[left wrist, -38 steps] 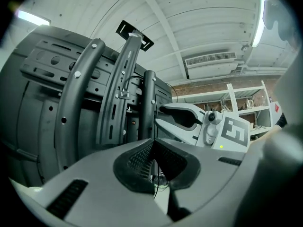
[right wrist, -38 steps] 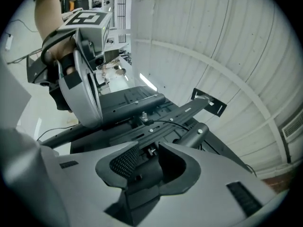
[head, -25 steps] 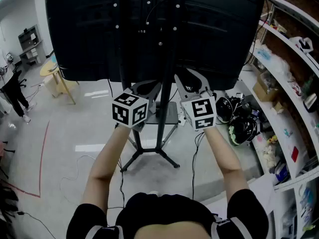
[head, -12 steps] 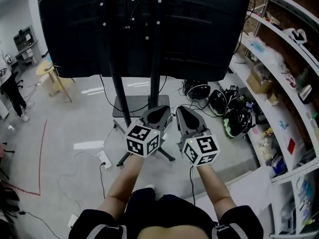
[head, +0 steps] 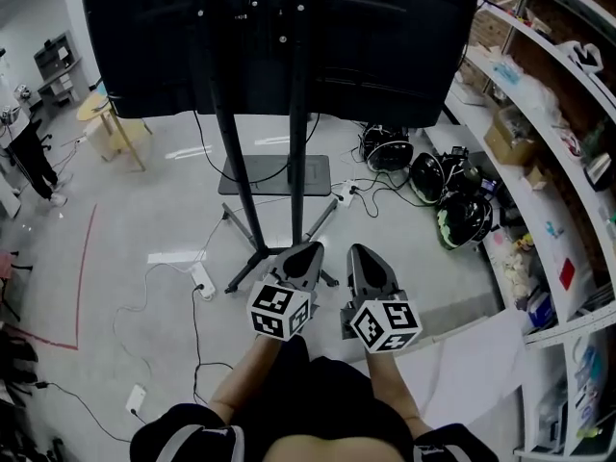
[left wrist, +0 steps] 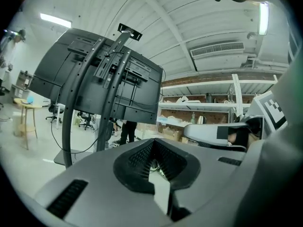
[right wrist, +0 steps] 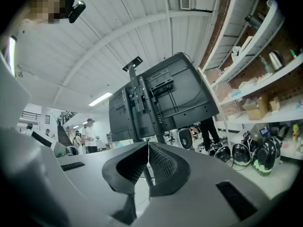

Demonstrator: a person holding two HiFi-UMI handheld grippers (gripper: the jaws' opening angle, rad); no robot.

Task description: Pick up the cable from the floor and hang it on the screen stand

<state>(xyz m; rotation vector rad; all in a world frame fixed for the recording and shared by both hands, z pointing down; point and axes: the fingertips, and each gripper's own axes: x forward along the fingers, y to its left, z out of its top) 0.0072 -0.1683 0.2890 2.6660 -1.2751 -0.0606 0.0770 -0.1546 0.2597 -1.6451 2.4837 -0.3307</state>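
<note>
Your cable [head: 194,333] lies on the floor [head: 115,229], a thin dark line running from a white power strip [head: 202,283] back towards you. It sits just left of the splayed feet of the stand [head: 238,191], and neither claw touches it.

The stand's two dark poles rise to the back of the big black screen [head: 385,37]. A second cable [head: 205,162] droops from there in a loop beside the poles.

You hold both claws side by side, low in front of your body, pointing towards the stand's feet. Your left claw [head: 308,247] is closed, its ribbed pads meeting at the tip with nothing between them. Your right claw [head: 362,249] has just been closing. Its pads now press together along a thin line, and nothing is caught there either.

To the right of the stand, several dark helmets [head: 460,221] sit on the floor against the cluttered shelves [head: 549,176]. Far off to the left are a small wooden stool [head: 108,135] and a person [head: 29,162] in dark clothes.
</note>
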